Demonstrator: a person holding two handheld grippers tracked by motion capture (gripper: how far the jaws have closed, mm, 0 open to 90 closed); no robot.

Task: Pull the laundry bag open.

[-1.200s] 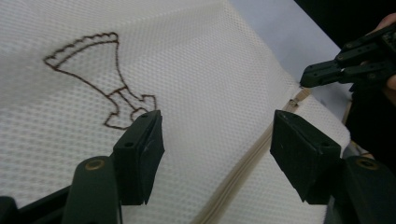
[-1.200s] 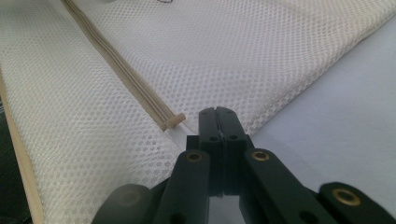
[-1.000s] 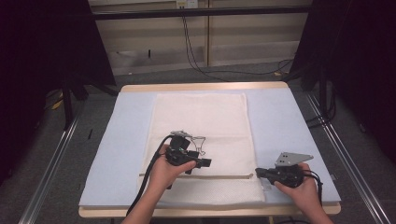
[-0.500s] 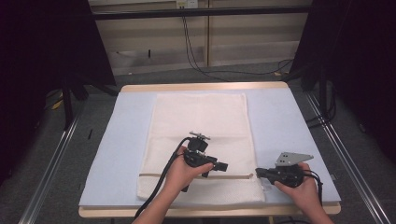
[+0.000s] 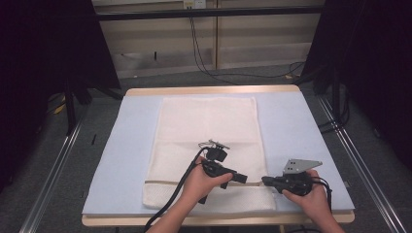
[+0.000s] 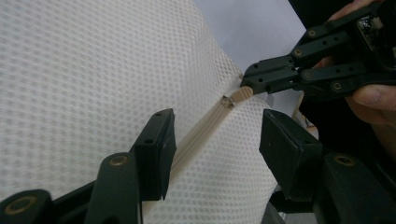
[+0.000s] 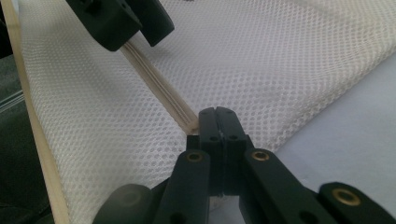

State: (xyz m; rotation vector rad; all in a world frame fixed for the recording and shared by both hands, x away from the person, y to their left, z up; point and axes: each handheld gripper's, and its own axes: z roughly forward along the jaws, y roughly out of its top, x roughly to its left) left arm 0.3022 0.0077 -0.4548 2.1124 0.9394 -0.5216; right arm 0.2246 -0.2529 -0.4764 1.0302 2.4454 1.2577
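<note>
We pin the zipper end (image 6: 241,93) of the mesh bag (image 5: 209,126) with right gripper (image 7: 218,122) clamped, left gripper (image 6: 215,140) wide over zipper, next grab pull.

A cream mesh laundry bag (image 5: 208,145) lies flat at the centre of the frame, long side running from the upper middle toward the bottom edge. A beige zipper (image 6: 205,126) crosses its lower part from left to right. Its small metal slider (image 6: 227,101) sits near the bag's right edge, beside the beige tape end (image 6: 242,94), where the netting bulges up slightly. The fine honeycomb mesh (image 7: 289,60) is otherwise smooth and barely wrinkled.
</note>
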